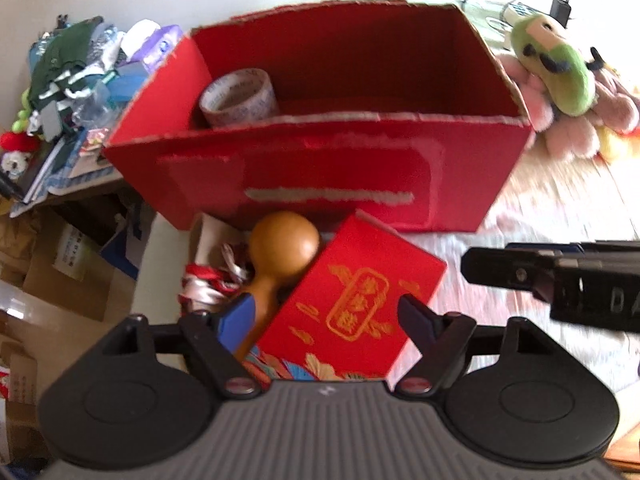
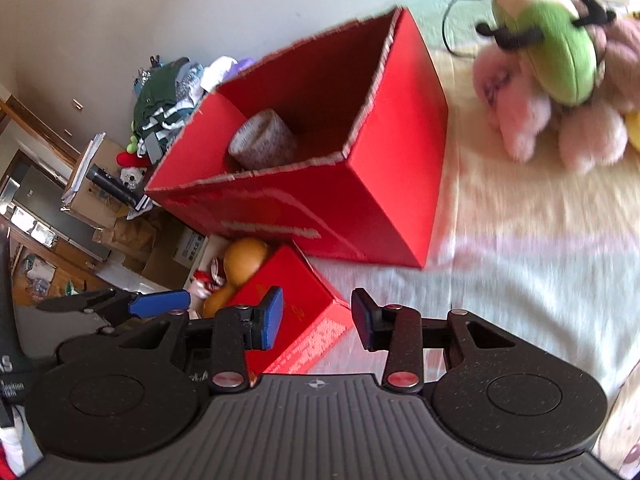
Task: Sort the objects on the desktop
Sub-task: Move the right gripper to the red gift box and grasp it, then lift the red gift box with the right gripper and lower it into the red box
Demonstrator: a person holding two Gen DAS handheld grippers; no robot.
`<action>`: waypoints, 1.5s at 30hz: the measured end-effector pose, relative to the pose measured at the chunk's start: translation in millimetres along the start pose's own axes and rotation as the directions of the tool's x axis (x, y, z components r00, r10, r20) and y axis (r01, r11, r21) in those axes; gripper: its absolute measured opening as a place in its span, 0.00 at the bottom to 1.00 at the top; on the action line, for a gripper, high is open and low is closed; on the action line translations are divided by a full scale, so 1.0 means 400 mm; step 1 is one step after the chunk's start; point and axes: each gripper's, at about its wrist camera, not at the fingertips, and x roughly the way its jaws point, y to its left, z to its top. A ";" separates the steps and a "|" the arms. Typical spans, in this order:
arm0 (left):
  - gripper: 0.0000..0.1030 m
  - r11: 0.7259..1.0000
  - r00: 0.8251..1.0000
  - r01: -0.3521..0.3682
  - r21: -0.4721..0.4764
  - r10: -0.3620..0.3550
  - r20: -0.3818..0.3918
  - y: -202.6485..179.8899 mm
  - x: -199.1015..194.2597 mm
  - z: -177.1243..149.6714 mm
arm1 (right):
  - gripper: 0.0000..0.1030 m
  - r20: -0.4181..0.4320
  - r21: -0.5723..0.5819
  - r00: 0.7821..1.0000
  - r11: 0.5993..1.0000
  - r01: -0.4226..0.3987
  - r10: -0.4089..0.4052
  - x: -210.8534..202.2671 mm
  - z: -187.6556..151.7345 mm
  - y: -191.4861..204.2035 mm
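The left tool [image 1: 326, 316] sat nearest the camera, its two blue-padded fingers spread to either side of a small red rectangular gift box with gold printing [image 1: 352, 300]; whether the pads pressed on the box could not be told. Touching that box on its left lay a tan wooden gourd-shaped ornament [image 1: 280, 256] with red and white ribbon [image 1: 208, 280] bunched beside it. The right tool [image 2: 316, 318] hung with its fingers apart and nothing between them, just over the small box's right edge. All of this rested on a bench covered with a pale cloth [image 2: 520, 280]. Just behind stood a large open red cardboard box [image 1: 320, 168], and inside it, at the left end, a roll of clear packing tape [image 1: 240, 96] stood on edge. To the right of the big box lay a green and cream plush toy [image 1: 556, 68] atop a pink plush toy [image 1: 580, 124].
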 end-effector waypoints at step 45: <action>0.94 0.886 0.921 0.390 0.250 -0.377 -0.100 -0.288 0.085 -0.031 | 0.45 -0.073 0.241 0.997 0.970 0.043 -0.026 -0.056 -0.025 -0.226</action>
